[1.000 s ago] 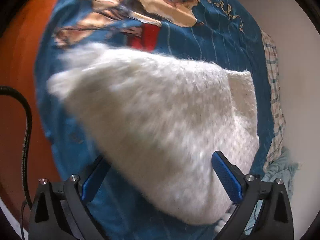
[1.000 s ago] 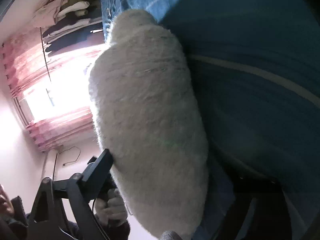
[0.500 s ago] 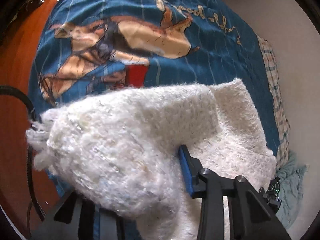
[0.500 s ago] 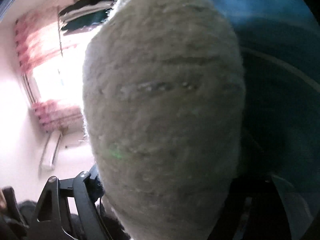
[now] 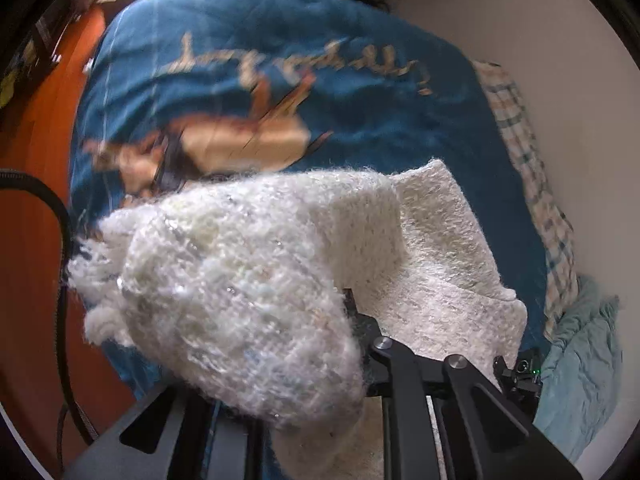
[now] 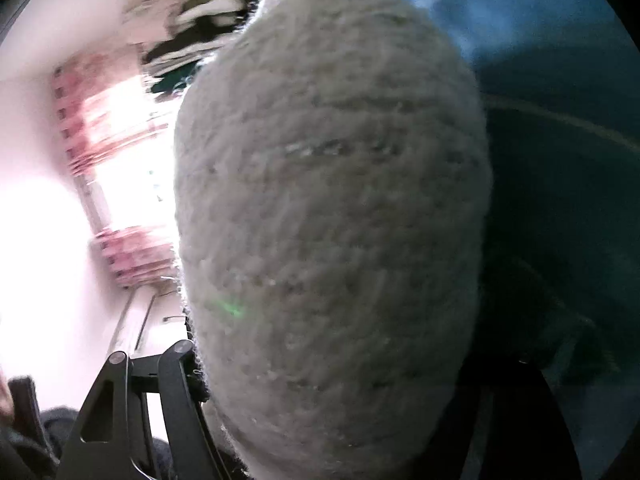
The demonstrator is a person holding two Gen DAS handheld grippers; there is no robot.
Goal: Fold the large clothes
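A fluffy white knitted garment (image 5: 432, 248) lies partly on the blue bed cover (image 5: 360, 92). My left gripper (image 5: 296, 356) is shut on a bunched edge of it and holds that part up; the fingertips are buried in the wool. In the right wrist view the same white garment (image 6: 332, 208) fills the middle of the frame. My right gripper (image 6: 336, 384) is closed around it, with the left finger (image 6: 180, 368) pressed on its side and the right finger in dark shadow.
The bed cover bears a printed horse picture (image 5: 224, 148). A checked cloth (image 5: 532, 184) and a light blue garment (image 5: 588, 364) lie along the white wall at the right. An orange wooden floor (image 5: 28, 216) and a black cable (image 5: 60, 216) are at the left. A bright window with pink curtains (image 6: 120, 152) shows in the right wrist view.
My left gripper went from open above the garment to shut on its edge and has lifted it. The garment has bunched up and come closer in the right wrist view.
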